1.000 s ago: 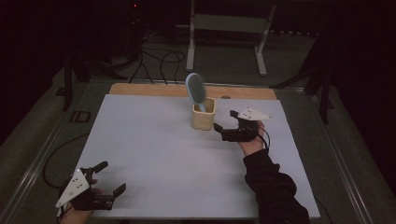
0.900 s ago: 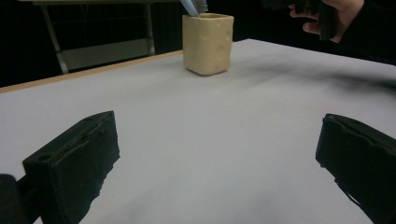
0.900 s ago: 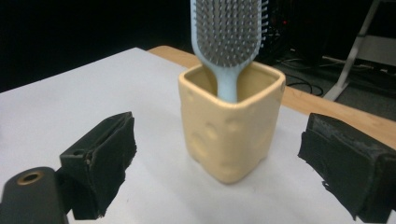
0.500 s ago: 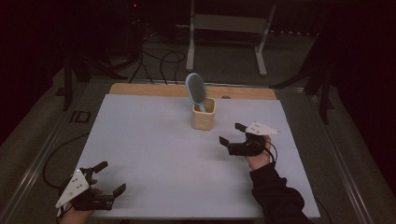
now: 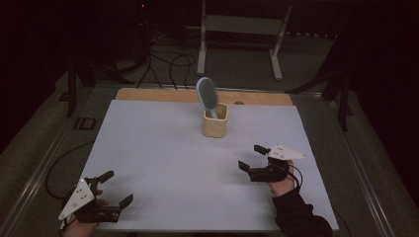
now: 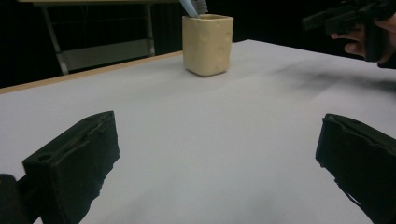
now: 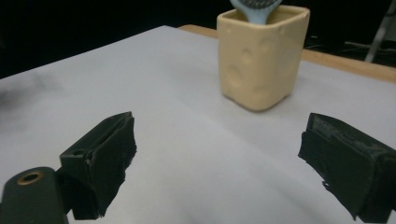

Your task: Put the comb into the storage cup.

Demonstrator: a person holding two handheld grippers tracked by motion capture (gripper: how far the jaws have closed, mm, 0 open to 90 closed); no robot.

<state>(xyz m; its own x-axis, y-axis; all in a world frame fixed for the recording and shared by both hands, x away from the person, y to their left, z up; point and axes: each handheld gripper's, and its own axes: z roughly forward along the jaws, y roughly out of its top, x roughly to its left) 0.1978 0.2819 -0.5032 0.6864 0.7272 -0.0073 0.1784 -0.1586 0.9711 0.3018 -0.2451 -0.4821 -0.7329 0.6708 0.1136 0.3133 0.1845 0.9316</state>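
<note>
Room dark beyond the table [image 5: 148, 148], whose white surface shows a bare wooden strip [image 5: 158, 95] along its far edge. A pale metal stand [image 5: 242, 29] occupies the grey floor [image 5: 316, 64] behind. Cables [image 5: 168, 61] trail beside it.

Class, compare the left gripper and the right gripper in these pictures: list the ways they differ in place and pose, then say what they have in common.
1. The left gripper sits at the table's near left corner; the right gripper is farther in, on the right side.
2. The right gripper is nearer the yellow cup holding the blue brush; the left gripper is well away from it.

Shared: both are open, hold nothing, and carry a grey three-cornered plate.
</note>
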